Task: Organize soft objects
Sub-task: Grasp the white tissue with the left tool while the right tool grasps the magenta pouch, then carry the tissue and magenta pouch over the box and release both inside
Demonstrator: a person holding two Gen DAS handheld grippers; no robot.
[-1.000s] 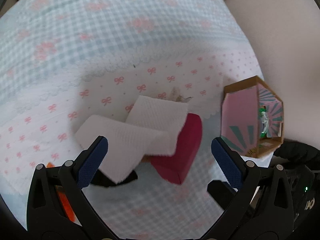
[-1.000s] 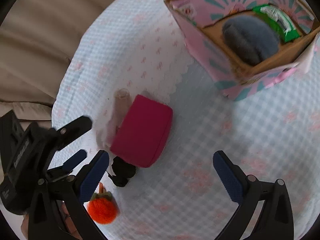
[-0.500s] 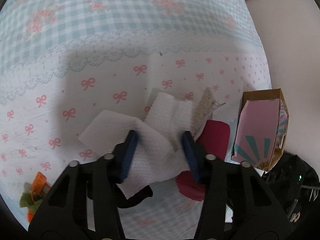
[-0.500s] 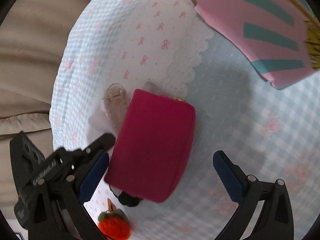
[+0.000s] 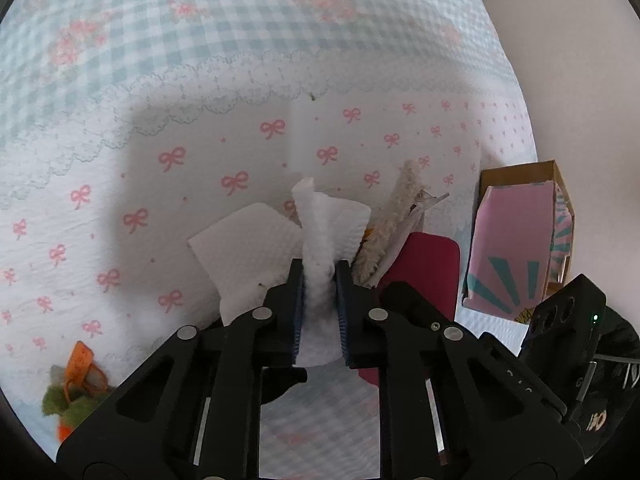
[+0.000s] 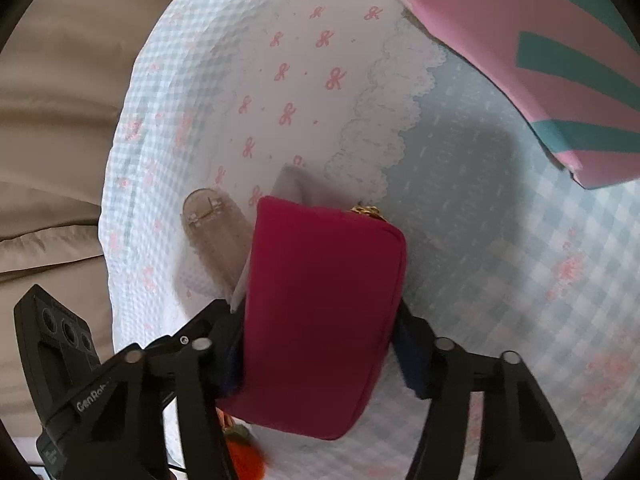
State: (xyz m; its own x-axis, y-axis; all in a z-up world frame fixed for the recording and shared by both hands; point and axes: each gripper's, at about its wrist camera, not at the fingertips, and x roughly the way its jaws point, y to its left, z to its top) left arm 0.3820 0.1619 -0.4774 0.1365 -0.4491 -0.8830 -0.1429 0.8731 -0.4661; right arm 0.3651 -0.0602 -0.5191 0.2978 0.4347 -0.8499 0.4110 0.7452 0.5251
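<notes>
My left gripper [image 5: 319, 276] is shut on a white waffle-textured cloth [image 5: 248, 248], bunched up between its blue pads. A fuzzy beige clip [image 5: 394, 216] stands just to its right. My right gripper [image 6: 320, 356] is shut on a crimson zip pouch [image 6: 320, 300], its pads pressing both sides. The pouch also shows in the left wrist view [image 5: 430, 264]. The pink and teal cardboard box [image 5: 516, 240] stands at the right; in the right wrist view it fills the top right [image 6: 540, 40].
A clear hair clip [image 6: 216, 232] lies left of the pouch. An orange felt toy [image 5: 76, 384] lies at the lower left, also seen under the right gripper [image 6: 244, 456]. The bow-print cloth [image 5: 160, 184] lies over a blue checked tablecloth [image 5: 240, 20].
Both grippers were open a second ago. The left closed on the white cloth and bunched it. The right moved down onto the crimson pouch and closed on it.
</notes>
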